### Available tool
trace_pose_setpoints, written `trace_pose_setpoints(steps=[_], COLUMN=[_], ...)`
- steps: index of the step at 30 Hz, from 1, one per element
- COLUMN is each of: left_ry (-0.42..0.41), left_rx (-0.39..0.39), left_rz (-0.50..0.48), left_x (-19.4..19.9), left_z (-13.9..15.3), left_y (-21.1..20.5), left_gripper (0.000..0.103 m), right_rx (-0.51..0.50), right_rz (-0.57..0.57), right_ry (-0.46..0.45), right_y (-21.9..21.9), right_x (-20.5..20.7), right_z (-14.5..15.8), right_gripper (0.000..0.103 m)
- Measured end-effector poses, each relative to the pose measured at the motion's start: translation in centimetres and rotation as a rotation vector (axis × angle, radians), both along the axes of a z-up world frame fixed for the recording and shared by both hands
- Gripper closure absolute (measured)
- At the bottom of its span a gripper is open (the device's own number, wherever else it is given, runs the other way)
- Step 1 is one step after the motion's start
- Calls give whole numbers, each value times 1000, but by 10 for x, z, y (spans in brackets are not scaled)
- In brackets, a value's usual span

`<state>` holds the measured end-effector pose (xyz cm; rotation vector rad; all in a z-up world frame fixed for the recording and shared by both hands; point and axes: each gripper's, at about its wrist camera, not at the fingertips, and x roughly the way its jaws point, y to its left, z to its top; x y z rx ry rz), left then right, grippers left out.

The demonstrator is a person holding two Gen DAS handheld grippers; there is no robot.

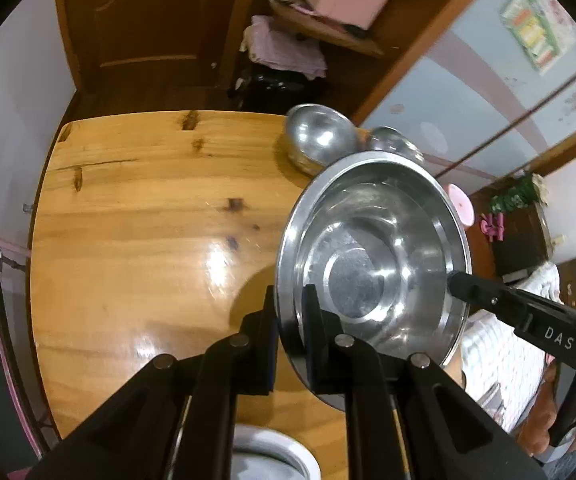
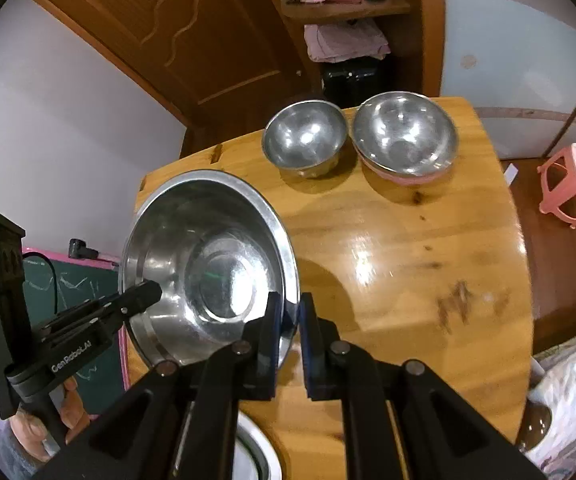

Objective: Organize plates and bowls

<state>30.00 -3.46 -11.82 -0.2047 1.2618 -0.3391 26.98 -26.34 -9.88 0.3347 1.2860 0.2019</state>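
2 wrist fisheyes, steeply downward, close over wooden table (image 1: 135, 216) — both share large steel bowl (image 1: 372, 256)

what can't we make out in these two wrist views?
- White-rimmed dish at the near table edge: left wrist view, mostly hidden by the left tongs; contents unclear.
- Big steel bowl underside: both views, hidden; table contact unclear.
- Far pink-bottomed bowl: left wrist view, mostly behind the big bowl.

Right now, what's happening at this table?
A person holds a big steel basin above the wooden table with both grippers. The left gripper and the right gripper are each shut on opposite sides of its rim. Two smaller steel bowls sit side by side at the far edge.
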Motion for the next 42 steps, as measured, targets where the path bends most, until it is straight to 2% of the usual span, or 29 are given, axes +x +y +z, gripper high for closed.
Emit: trace_pose_setpoints(steps=[6,10,19,24,31,35,42], left_ry=[6,4,42,43,80,141,171], left_rx=[-37,-40,-82,-50,-8,-12,10], left_rz=[-37,-78,-134,-171,-203,-207,-208], left_x=[-61,-108,-188,-210,-219,-223,-222], left_z=[14,12,-21,-49,-86,-105,-123], left_y=[-9,-23,-45,-61,-82,-88,-93], left_gripper=[94,93,92,92,91,91,90], right_rx=[-4,-13,-40,-99,-140,-133,-120], right_rz=[5,4,-8,-29,-57,-87,-103], right_ry=[-16,-22,-9,-7,32,72,113], right_y=[-13,-23,-45,-51,-60,-67,-72], right_x=[-63,-105,-188,-218,-229,-231,-229], right_z=[22,27,2,-24,-64,-85,-108], right_gripper=[95,95,95,95,95,95,95])
